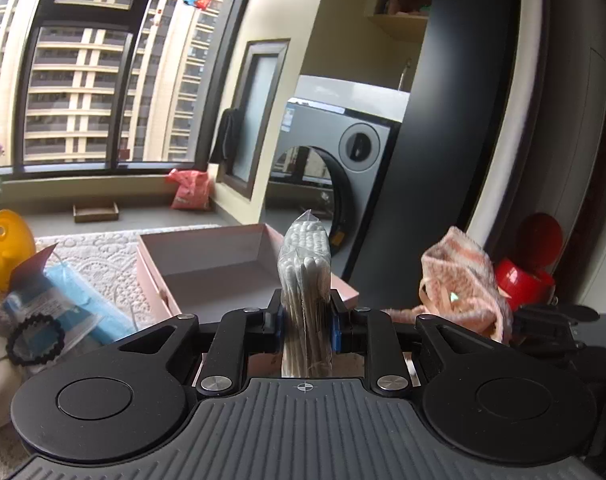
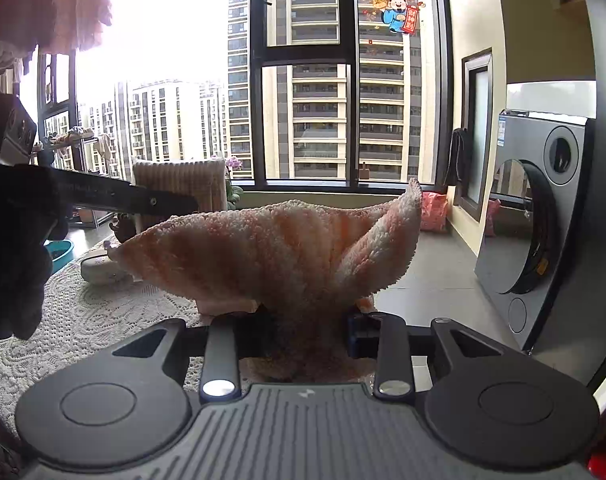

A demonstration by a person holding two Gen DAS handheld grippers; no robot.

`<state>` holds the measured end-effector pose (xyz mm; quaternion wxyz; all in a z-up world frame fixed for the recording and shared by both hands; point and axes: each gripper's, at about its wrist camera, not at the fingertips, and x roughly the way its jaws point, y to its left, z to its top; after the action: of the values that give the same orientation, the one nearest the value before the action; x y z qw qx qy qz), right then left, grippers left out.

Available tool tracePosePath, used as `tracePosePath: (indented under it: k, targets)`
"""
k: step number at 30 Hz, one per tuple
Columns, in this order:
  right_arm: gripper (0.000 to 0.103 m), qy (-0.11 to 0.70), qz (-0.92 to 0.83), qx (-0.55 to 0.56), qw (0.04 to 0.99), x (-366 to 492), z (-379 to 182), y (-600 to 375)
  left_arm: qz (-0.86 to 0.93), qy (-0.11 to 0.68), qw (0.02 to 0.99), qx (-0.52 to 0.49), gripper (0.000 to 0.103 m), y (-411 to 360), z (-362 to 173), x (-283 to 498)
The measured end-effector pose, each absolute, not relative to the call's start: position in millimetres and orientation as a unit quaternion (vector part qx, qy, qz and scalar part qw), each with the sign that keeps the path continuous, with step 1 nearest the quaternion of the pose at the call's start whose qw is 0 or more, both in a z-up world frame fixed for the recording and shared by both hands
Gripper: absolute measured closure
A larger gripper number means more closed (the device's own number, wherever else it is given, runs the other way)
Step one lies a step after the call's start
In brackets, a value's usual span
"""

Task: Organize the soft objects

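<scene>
My left gripper (image 1: 306, 318) is shut on a clear bag of cotton swabs (image 1: 306, 264), held upright in front of an open pink box (image 1: 223, 264) on the lace tablecloth. My right gripper (image 2: 309, 330) is shut on a fluffy pink-orange towel (image 2: 271, 256), which fans out above the jaws and hides the fingertips. The same towel and right gripper show at the right of the left wrist view (image 1: 461, 284). The left gripper's black body shows at the left of the right wrist view (image 2: 103, 196).
A blue packet (image 1: 83, 308), a black beaded bracelet (image 1: 35, 340) and a yellow toy (image 1: 9, 248) lie left of the box. A red container (image 1: 523, 276) stands at the right. A washing machine (image 2: 543, 216) stands right; windows behind. A pale round object (image 2: 101, 270) lies on the tablecloth.
</scene>
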<state>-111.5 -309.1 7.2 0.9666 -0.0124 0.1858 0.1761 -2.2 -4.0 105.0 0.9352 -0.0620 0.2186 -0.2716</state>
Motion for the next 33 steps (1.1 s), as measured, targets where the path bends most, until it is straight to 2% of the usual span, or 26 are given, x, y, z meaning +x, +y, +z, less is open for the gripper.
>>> tracePosePath:
  k: [2,4,7,12,17,20,21,24,31,33]
  targets:
    - [0.071,0.194,0.173,-0.007,0.966,-107.6,3.8,-310.1,-0.283,0.220,0.927,-0.111,0.076,-8.8,110.0,36.0]
    - [0.071,0.199,0.168,-0.006,0.965,-104.7,0.8,-312.0,-0.278,0.255,0.914,-0.152,0.075,-13.4,102.0,82.5]
    - [0.071,0.202,0.159,-0.013,0.966,-98.0,1.0,-316.2,-0.211,0.285,0.923,-0.146,0.075,-11.1,83.9,113.4]
    - [0.071,0.191,0.160,-0.038,0.968,-57.5,28.6,-300.7,-0.179,0.251,0.934,-0.183,0.075,27.4,75.9,90.7]
    - [0.071,0.236,0.163,-0.055,0.957,48.2,58.7,-249.5,-0.170,0.256,0.933,-0.188,0.075,46.2,68.3,55.4]
    - [0.071,0.341,0.138,-0.053,0.928,128.6,43.5,-215.2,-0.180,0.272,0.928,-0.182,0.075,51.7,59.2,38.2]
    - [0.071,0.399,0.129,-0.031,0.907,157.9,29.6,-205.0,-0.184,0.276,0.925,-0.185,0.075,55.8,55.8,32.5]
    - [0.071,0.479,0.133,0.037,0.867,203.7,-2.4,-187.3,-0.187,0.284,0.920,-0.196,0.075,66.6,48.2,25.2]
    - [0.068,0.470,0.103,0.064,0.874,235.8,-14.2,-178.6,-0.155,0.294,0.920,-0.209,0.075,97.7,36.0,22.1]
    - [0.065,0.472,0.105,0.025,0.875,229.0,-12.2,-177.6,-0.142,0.295,0.920,-0.214,0.075,105.6,32.2,19.4]
